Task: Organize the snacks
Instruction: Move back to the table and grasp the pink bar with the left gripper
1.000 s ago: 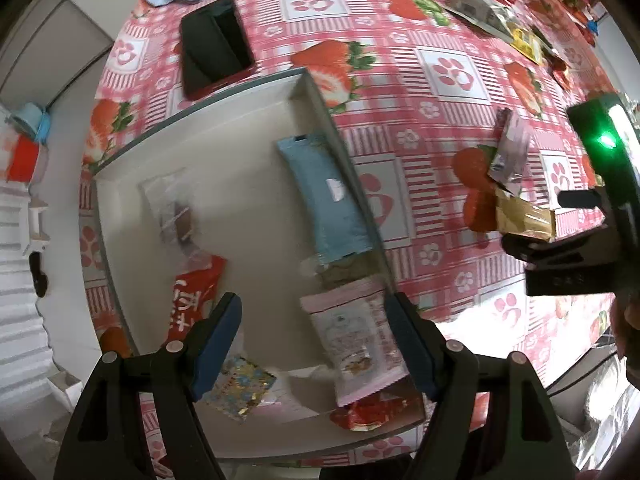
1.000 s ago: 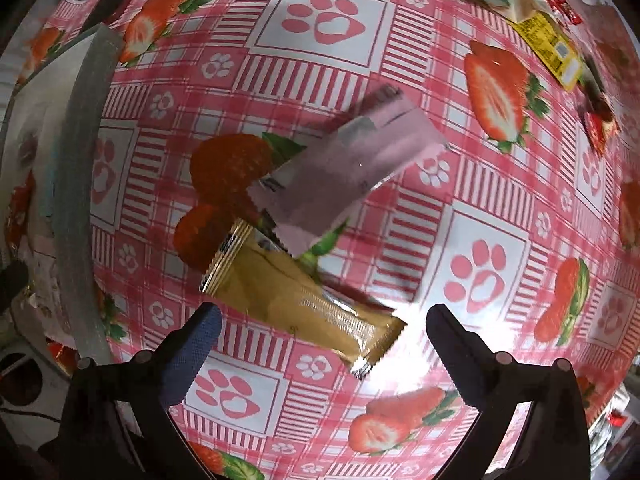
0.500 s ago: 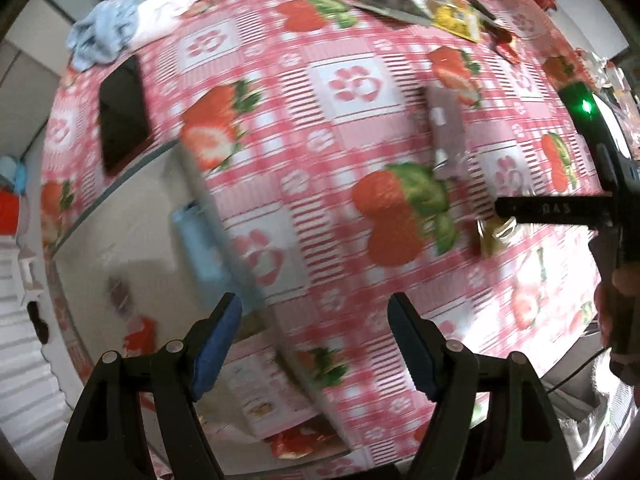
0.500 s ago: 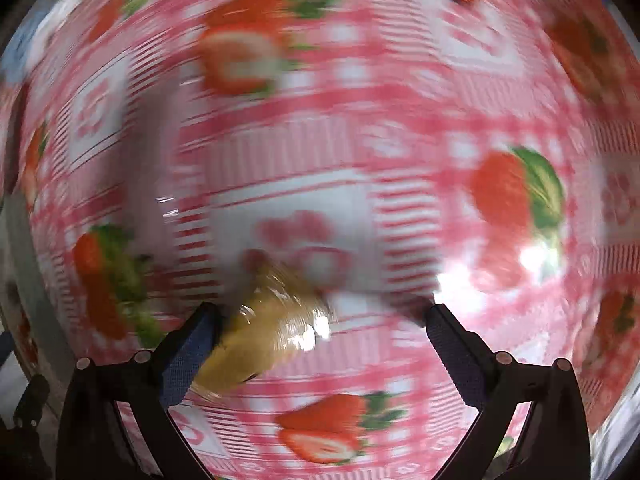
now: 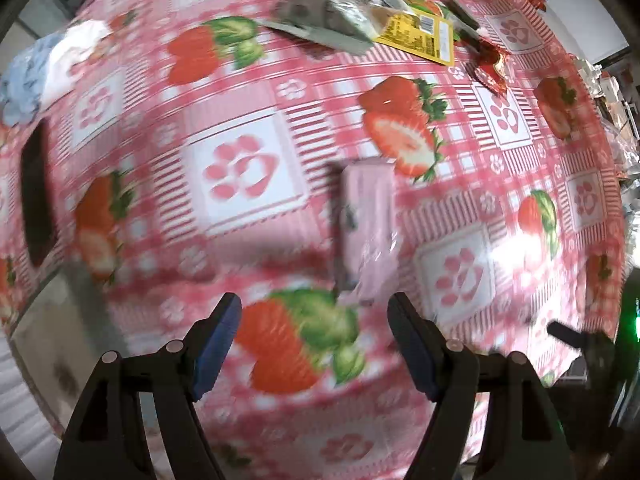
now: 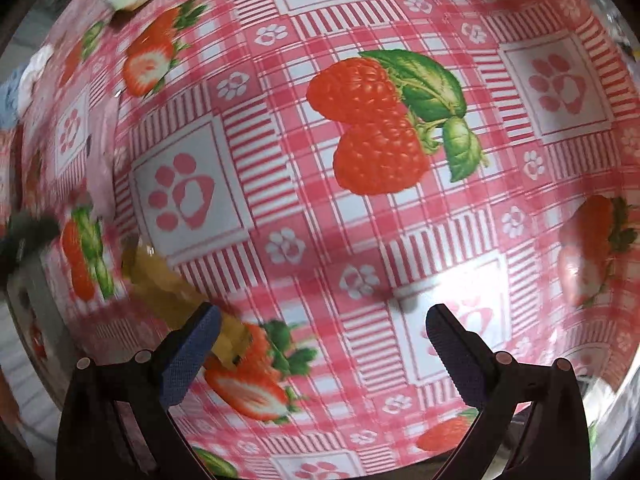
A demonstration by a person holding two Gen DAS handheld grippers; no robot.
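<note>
My left claw (image 5: 314,332) has swung off the white tray (image 5: 36,344), which now shows only at the picture's left edge, and hangs spread and empty just short of the pink snack packet (image 5: 368,236) lying on the worktop (image 5: 240,176). My right claw (image 6: 322,336) has slid past the gold packet (image 6: 168,288), which lies by its left finger; it too is spread, empty.

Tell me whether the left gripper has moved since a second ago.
Yes. The left gripper has left the white tray, now at the view's left edge, and hangs open over the tablecloth just short of the pink snack packet.
</note>
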